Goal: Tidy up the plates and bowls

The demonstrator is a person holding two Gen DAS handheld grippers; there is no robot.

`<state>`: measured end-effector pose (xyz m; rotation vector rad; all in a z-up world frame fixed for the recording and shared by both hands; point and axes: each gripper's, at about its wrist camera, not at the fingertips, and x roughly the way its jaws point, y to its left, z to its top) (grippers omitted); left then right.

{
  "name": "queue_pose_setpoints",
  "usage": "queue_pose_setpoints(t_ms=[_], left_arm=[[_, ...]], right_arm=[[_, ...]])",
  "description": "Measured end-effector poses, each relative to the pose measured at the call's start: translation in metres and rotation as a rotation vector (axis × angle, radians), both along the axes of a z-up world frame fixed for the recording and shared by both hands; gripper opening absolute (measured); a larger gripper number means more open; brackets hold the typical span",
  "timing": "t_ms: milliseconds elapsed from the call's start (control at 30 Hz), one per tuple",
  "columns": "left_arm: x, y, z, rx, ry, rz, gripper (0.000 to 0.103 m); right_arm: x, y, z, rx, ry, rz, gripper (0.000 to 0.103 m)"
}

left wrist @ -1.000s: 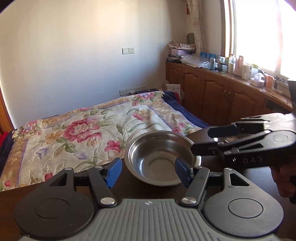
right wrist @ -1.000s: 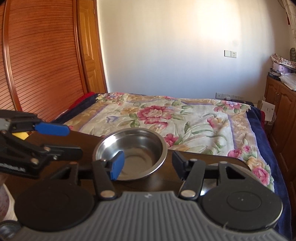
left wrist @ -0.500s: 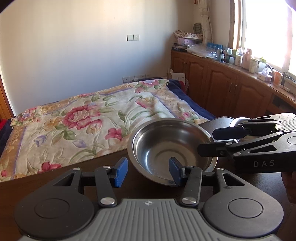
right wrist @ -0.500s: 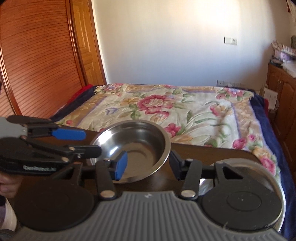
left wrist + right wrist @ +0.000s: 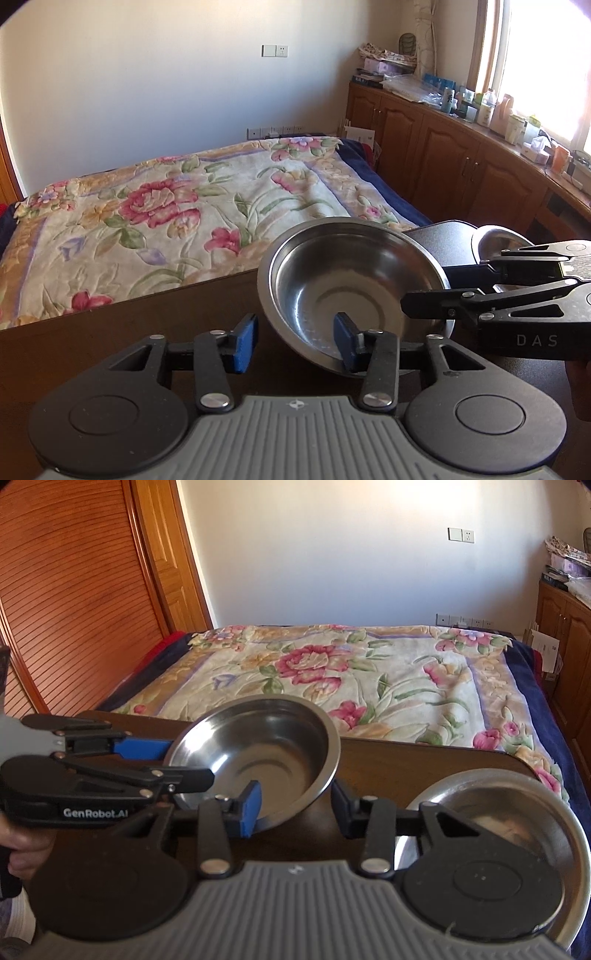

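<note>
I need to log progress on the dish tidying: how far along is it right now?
Nothing looks stacked yet. In hand: the left gripper and right gripper each straddle an opposite rim of the steel bowl on the dark table, jaws closing, pads not yet pressing. Left to do: grip and lift it, probably into the second steel dish beside it.

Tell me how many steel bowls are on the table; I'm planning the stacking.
2. One steel bowl sits mid-table, its rim straddled on either side by the closing left claw and right claw. The second bowl sits at the table's right end. Others may be out of view.
</note>
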<state>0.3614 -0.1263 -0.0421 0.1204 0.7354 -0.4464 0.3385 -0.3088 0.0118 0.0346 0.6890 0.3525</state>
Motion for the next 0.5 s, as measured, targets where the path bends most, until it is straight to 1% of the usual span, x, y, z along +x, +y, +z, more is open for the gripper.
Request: queue_pose_setpoints(t_ms=[33,100,233,267,300,333,500], left_arm=[[0.0,0.0,0.0,0.0,0.003,-0.001,0.035],[-0.002,0.002,0.0,0.0,0.006,0.007,0.032],[-0.01,0.007,0.007,-0.015,-0.007,0.015,0.022],[-0.013,0.007,0.009,-0.014,-0.019,0.012,0.021],[-0.015,0.007,0.011,-0.015,-0.026,0.011,0.02],[-0.018,0.007,0.014,-0.018,-0.029,0.008,0.02],[-0.027,0.008,0.027,-0.03,-0.062,0.003,0.02]], right_arm=[[-0.001,0.0,0.0,0.0,0.001,-0.001,0.038],[-0.001,0.0,-0.001,0.004,0.004,0.002,0.037],[-0.003,0.0,-0.001,0.015,0.008,-0.006,0.029],[-0.003,-0.001,-0.002,0.021,0.009,-0.011,0.027],[-0.004,-0.002,-0.002,0.025,0.004,-0.026,0.022],[-0.006,-0.003,-0.001,0.026,-0.003,-0.037,0.019],[-0.011,-0.008,0.006,0.045,-0.027,-0.056,0.016]])
